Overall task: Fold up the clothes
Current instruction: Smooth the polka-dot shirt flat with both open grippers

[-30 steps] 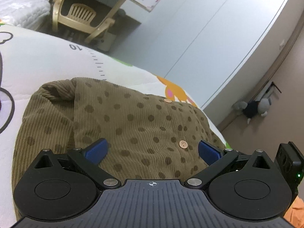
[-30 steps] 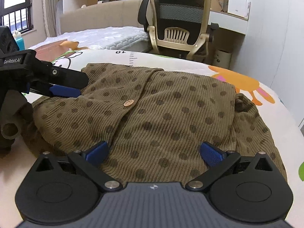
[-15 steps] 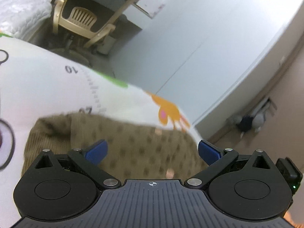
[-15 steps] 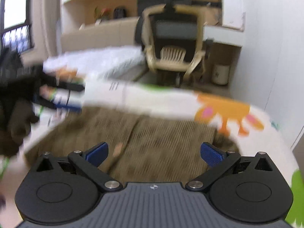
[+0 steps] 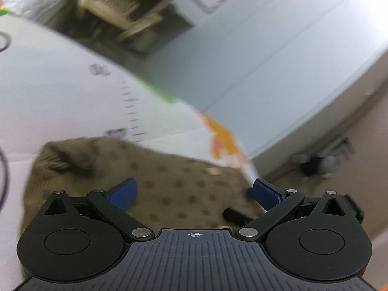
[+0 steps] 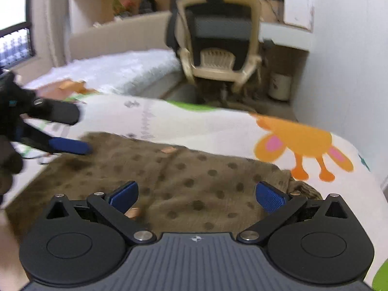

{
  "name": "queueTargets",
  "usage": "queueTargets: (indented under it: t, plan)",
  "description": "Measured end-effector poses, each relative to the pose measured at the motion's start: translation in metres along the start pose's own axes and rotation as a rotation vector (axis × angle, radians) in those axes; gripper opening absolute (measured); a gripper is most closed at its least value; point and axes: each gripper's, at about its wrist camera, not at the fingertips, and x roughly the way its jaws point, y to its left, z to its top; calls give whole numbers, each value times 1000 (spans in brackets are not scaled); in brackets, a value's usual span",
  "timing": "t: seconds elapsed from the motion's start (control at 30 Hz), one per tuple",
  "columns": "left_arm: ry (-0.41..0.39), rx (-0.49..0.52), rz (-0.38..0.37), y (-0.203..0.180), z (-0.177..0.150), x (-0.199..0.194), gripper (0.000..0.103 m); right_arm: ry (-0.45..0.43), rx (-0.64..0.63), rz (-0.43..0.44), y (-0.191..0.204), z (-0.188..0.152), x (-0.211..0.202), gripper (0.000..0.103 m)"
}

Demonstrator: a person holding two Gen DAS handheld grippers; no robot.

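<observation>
Corduroy garment (image 6: 184, 181), olive-brown w/ darker dots, lies folded on white play mat (image 6: 206, 126). Mat printed w/ ruler marks & an orange cartoon animal (image 6: 298, 145) near its right edge. Two light buttons visible on the fabric, one toward far edge (image 6: 169, 149), one close to right gripper's left pad (image 6: 133, 212). Both views motion-blurred.

Right gripper (image 6: 196, 195): jaws spread wide, blue pads well apart, nothing between them; hovers over near part of garment, contact w/ cloth can't be told.

Left gripper (image 5: 194, 192): same, jaws wide apart, empty, above the garment in its own view. From right wrist cam it shows at far left (image 6: 60, 131), both fingers pointing over garment's left corner, lower blue pad just beside the cloth edge; touching or not, unclear due to blur.

Bkgd: beige office chair (image 6: 218, 46) beyond the mat, white quilted bed (image 6: 121, 70) to its left, pale wall at right. Left cam also catches a dark blurred object (image 5: 315, 165) on floor by the wall.
</observation>
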Motion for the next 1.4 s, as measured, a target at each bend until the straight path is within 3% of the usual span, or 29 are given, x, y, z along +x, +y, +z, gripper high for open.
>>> queueTargets:
  t: [0.07, 0.13, 0.17, 0.27, 0.4, 0.63, 0.73, 0.77, 0.83, 0.87, 0.97, 1.03, 1.13, 1.17, 1.3, 1.37, 1.4]
  plan:
    - [17, 0, -39, -2, -4, 8, 103, 5, 10, 51, 2, -5, -6, 103]
    - [45, -5, 14, 0, -10, 23, 103, 54, 24, 84, 4, -13, 2, 103]
    - [46, 0, 32, 1, -14, 29, 103, 77, 18, 78, 7, -20, 8, 103]
    - [60, 32, 73, -3, -20, 35, 103, 34, -73, 10, 23, -33, 9, 103]
    - [89, 69, 86, -9, -25, 26, 103, 32, -57, 16, 20, -32, 8, 103]
    - [-105, -11, 196, 1, -21, -19, 103, 25, -43, 28, 14, -31, 9, 103]
    - [-88, -52, 230, 15, -8, -13, 103, 20, -39, 29, 14, -33, 7, 103]
    - [-30, -71, 219, 23, -3, -4, 103, 21, -41, 27, 15, -33, 7, 103]
    - [-8, -69, 173, 30, 8, 6, 103, 22, -46, 21, 16, -34, 7, 103]
    - [-9, -78, 177, 30, 16, 6, 103, 22, -48, 19, 17, -35, 6, 103]
    - [-88, -150, 67, 28, 40, -12, 103, 21, -44, 14, 17, -37, 5, 103]
    - [-128, -105, 80, 18, 45, -28, 103, 20, -37, 11, 17, -38, 4, 103]
    - [-130, 88, 230, -3, 38, -46, 103, 23, -33, 20, 16, -38, 4, 103]
    - [-122, 112, 243, -6, 31, -53, 103, 25, -34, 21, 16, -37, 4, 103]
    - [22, 148, 92, -17, -7, -64, 103, 35, -46, 25, 17, -35, 5, 103]
    - [137, 171, 81, -20, -26, -53, 103, 46, -29, 28, 16, -32, -4, 103]
    - [177, 185, 119, -20, -37, -48, 103, 51, -18, 29, 16, -31, -9, 103]
